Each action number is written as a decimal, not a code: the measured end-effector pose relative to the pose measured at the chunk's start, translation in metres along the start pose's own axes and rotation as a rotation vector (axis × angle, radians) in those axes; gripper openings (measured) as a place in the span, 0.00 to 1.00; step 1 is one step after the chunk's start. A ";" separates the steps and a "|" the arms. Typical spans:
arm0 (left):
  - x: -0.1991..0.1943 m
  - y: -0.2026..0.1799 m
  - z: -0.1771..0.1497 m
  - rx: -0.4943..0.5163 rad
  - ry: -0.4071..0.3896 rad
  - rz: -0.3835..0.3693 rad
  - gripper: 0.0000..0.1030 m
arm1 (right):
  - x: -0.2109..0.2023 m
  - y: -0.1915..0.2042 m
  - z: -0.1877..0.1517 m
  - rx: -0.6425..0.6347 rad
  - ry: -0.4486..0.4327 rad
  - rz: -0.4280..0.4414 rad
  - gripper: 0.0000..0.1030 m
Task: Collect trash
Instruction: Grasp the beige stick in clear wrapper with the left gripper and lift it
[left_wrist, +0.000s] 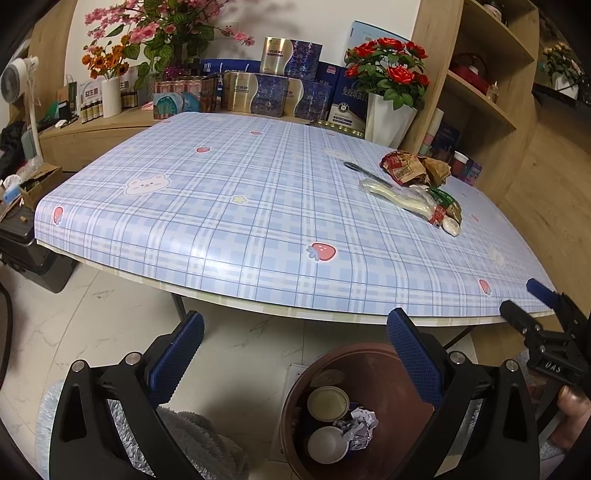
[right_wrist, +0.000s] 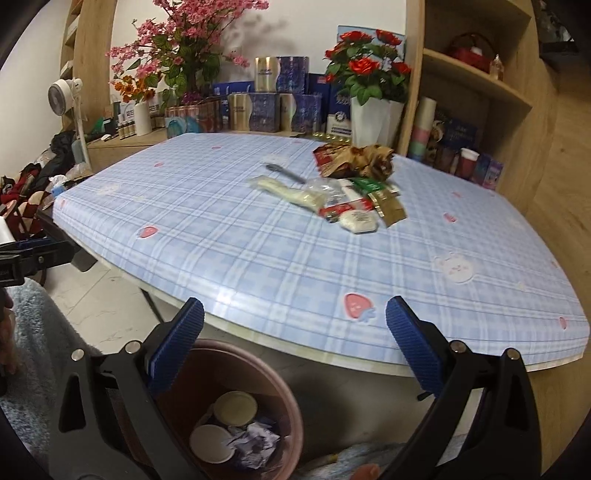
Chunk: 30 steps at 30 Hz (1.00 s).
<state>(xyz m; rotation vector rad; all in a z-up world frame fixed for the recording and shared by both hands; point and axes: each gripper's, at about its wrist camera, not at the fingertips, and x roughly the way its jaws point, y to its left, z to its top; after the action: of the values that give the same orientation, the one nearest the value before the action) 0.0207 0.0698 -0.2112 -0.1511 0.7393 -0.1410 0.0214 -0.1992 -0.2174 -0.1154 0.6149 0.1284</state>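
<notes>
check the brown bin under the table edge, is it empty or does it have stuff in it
Not empty. The brown bin holds round white lids or cups and a crumpled paper wad; dark wall shows above them, so it is only partly filled.

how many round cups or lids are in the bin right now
2 clearly show in the brown trash bin: a yellowish one toward the table, a white one nearer the camera, both beside crumpled paper. More may be hidden underneath.
</notes>
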 end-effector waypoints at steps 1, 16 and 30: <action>0.000 -0.001 0.000 0.005 0.002 0.004 0.94 | -0.001 -0.002 -0.001 0.010 -0.006 -0.007 0.94; 0.022 -0.055 0.069 0.058 0.023 -0.066 0.94 | 0.014 -0.048 0.012 0.119 -0.009 0.049 0.94; 0.159 -0.144 0.151 -0.081 0.231 -0.141 0.60 | 0.061 -0.134 0.041 0.248 0.057 -0.077 0.94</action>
<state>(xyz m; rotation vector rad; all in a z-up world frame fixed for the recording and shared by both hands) 0.2289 -0.0869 -0.1785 -0.2677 0.9655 -0.2658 0.1143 -0.3201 -0.2102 0.0978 0.6771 -0.0267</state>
